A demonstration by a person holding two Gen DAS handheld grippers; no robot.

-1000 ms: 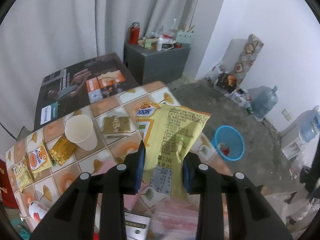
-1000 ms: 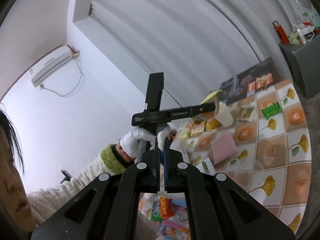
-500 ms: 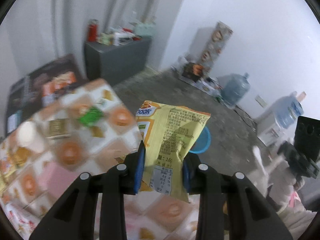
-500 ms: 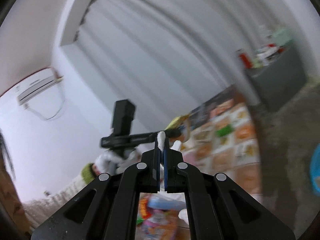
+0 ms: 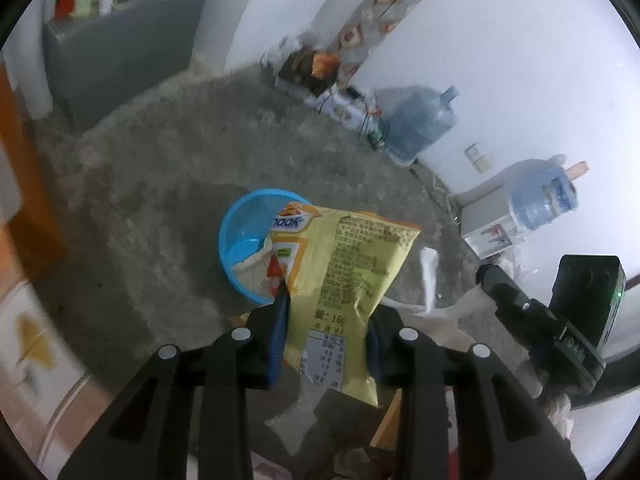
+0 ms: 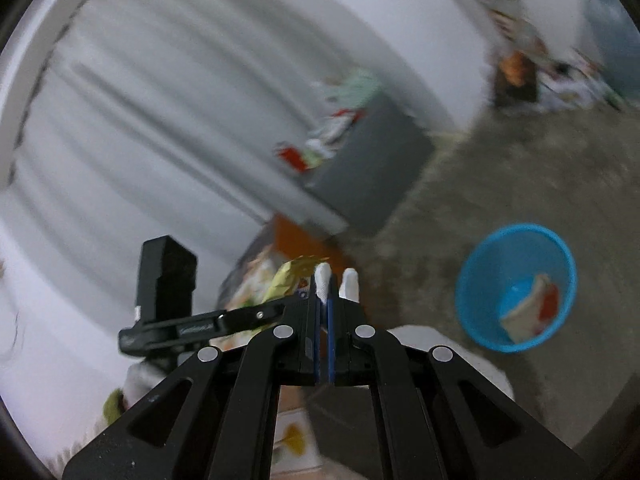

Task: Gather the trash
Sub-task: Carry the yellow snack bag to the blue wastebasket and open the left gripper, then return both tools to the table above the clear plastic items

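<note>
Your left tongs [image 5: 326,332] were squeezed shut on the yellow snack bag [image 5: 348,276], holding it up in the air over the floor [image 5: 160,168]. The bag hung in front of the blue bin [image 5: 244,236], which stood on the floor (some trash already lay inside it). Your right tongs [image 6: 324,300] were closed tight on a small white scrap [image 6: 322,280].
</note>
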